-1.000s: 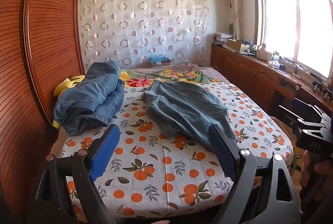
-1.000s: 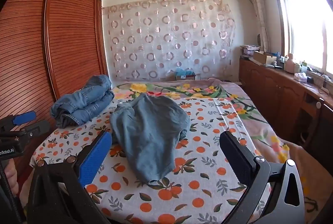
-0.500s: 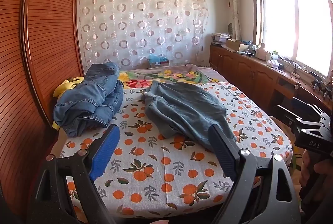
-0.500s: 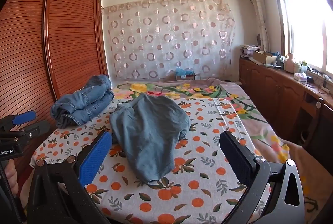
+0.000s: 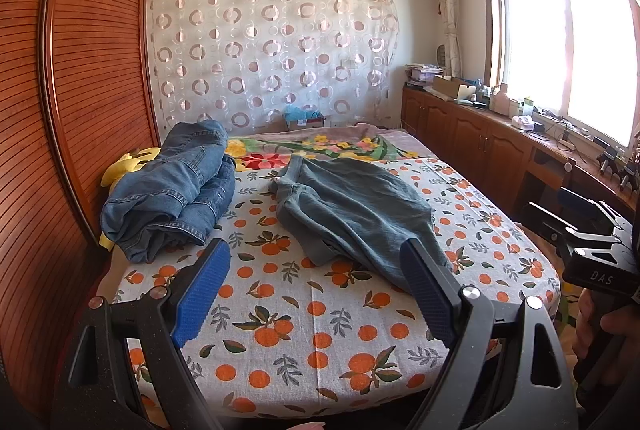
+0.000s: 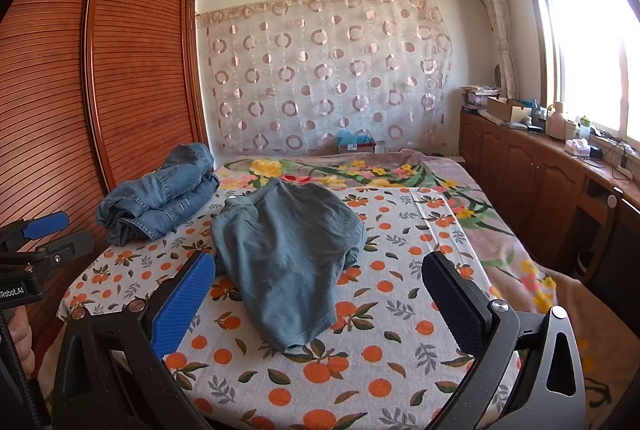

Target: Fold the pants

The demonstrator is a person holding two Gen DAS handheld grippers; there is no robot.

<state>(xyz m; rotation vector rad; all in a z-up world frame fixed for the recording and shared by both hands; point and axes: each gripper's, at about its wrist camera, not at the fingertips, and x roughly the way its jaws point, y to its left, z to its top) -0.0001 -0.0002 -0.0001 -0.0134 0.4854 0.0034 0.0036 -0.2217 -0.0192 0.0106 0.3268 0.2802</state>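
Note:
Grey-blue pants lie crumpled in the middle of the bed, waistband toward the far side, one leg end pointing to the near edge. My left gripper hovers open above the near edge of the bed, its right fingertip in front of the pants' leg end. My right gripper is also open, above the near part of the bed, with the pants' leg between its fingers in the image and lower down. Neither holds anything.
A pile of blue jeans sits at the bed's left, near the wooden wardrobe. A yellow soft item lies behind the jeans. Low wooden cabinets line the right wall under the window.
Both views shifted only slightly; the left gripper's view tilted a little upward. The pants and jeans have not moved, and both grippers stay open.

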